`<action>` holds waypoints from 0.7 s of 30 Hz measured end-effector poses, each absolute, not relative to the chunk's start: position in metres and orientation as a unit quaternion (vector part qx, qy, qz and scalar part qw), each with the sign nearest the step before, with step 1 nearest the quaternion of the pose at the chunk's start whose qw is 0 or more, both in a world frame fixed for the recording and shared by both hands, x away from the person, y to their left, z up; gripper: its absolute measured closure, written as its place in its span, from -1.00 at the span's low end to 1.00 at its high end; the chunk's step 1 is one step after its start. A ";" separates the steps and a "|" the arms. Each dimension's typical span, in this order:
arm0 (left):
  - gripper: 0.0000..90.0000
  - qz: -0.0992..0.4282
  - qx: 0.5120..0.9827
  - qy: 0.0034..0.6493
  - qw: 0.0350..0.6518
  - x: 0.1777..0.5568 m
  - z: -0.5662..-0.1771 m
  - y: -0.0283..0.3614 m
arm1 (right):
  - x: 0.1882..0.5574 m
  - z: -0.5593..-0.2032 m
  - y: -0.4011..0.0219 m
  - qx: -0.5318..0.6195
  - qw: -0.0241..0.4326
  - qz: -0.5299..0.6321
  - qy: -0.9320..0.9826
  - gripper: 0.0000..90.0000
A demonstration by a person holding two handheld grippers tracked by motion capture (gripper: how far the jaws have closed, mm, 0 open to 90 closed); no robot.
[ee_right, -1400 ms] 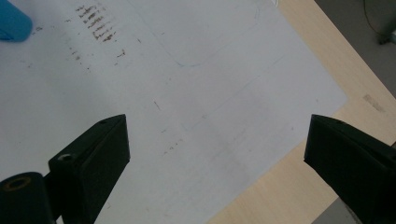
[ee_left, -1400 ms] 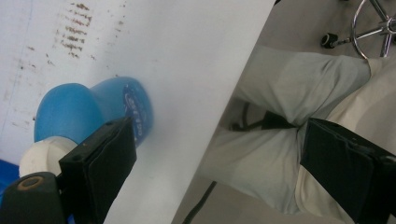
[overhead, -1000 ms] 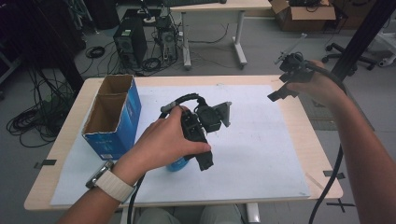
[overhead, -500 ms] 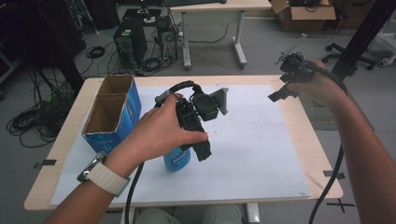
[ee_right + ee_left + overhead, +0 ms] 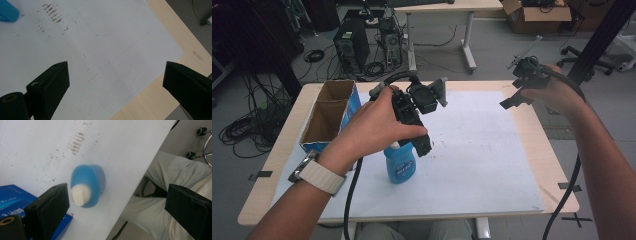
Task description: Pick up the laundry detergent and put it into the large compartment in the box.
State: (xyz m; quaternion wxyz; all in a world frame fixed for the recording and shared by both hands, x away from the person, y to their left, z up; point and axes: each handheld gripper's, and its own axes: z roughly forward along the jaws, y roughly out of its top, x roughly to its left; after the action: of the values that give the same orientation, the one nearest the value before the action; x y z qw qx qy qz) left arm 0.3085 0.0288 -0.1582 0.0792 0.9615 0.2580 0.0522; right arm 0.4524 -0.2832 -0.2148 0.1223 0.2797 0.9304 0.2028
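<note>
At the left of the table (image 5: 272, 165), a blue open-topped cardboard box with two compartments (image 5: 328, 117) stands on the white sheet (image 5: 482, 150) that covers most of the pale wooden top. Both compartments look empty from the high view. Just beside the box's near corner stands the small blue plastic bottle with a white cap (image 5: 399, 162), upright on the sheet.

The left hand-held gripper (image 5: 117, 200) hangs just above this bottle, its jaws having just been opening; they now stand wide apart with nothing between them. In the left gripper view the bottle (image 5: 87, 185) sits free of both black pads, its cap close to the left one.

The risk here is a knock: that pad passes close to the cap, and a sideways drift of the hand could clip the cap and tip the bottle, which looks light and narrow at the base. It could then roll toward the near table edge, which is close by. The trailing black cable (image 5: 352, 195) under the wrist could likewise sweep the bottle if the arm swings across. The box corner also stands close enough that a nudged bottle might lean against it.

Well apart at the right, the right hand-held gripper (image 5: 115, 82) is held over the far right edge of the table, jaws wide and empty; it threatens nothing at present.
</note>
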 end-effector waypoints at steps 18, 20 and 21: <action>-0.87 0.049 0.953 0.291 0.060 0.334 -0.189 0.047 | 0.454 -0.218 -0.278 0.278 0.118 0.201 0.932 -0.85; -0.87 0.046 0.953 0.295 0.060 0.337 -0.193 0.049 | 0.454 -0.218 -0.278 0.278 0.118 0.202 0.932 -0.85; -0.87 0.046 0.953 0.295 0.060 0.337 -0.193 0.049 | 0.454 -0.218 -0.278 0.278 0.118 0.202 0.932 -0.85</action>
State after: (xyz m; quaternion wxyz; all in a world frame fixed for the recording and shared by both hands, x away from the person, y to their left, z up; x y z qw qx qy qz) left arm 0.3367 0.0488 -0.1927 0.0603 0.9525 0.2947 0.0464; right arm 0.4544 -0.2776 -0.2184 0.1180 0.2781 0.9317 0.2019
